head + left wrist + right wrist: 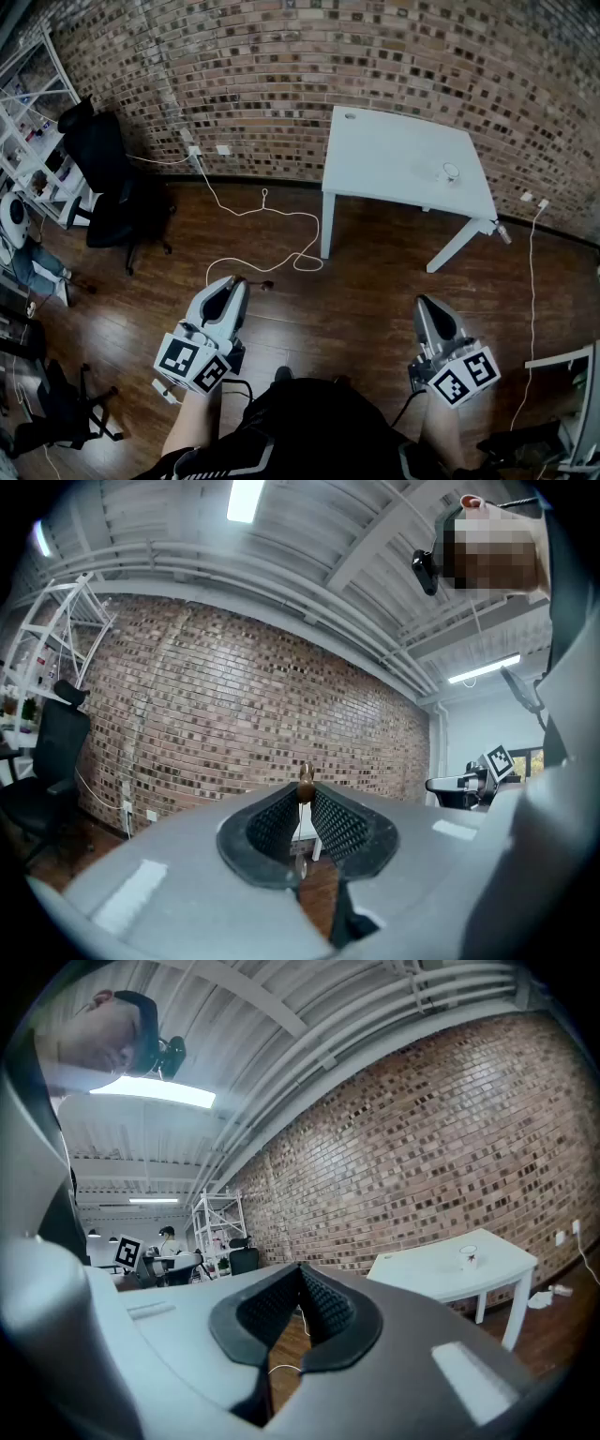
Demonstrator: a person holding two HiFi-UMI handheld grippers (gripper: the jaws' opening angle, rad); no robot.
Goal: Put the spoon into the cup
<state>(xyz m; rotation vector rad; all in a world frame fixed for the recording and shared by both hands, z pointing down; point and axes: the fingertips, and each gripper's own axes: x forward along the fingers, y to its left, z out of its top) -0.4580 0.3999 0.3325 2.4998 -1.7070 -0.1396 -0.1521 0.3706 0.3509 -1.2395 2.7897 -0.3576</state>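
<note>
A small white cup point(450, 172) stands near the right end of the white table point(394, 159) against the brick wall; the right gripper view also shows the cup point(470, 1256) on the table point(441, 1269). My left gripper point(235, 282) is held level over the wooden floor, well short of the table. It is shut on a thin spoon point(304, 786), whose brown end sticks up between the fingertips and whose stem runs down between the pads. My right gripper point(427, 303) is level too, its jaws shut with nothing between them point(300, 1269).
A white cable point(272, 234) loops across the floor in front of the table's left leg. A black office chair point(117, 192) and a white shelf point(33, 112) stand at the left. Another chair point(56, 412) is at the lower left.
</note>
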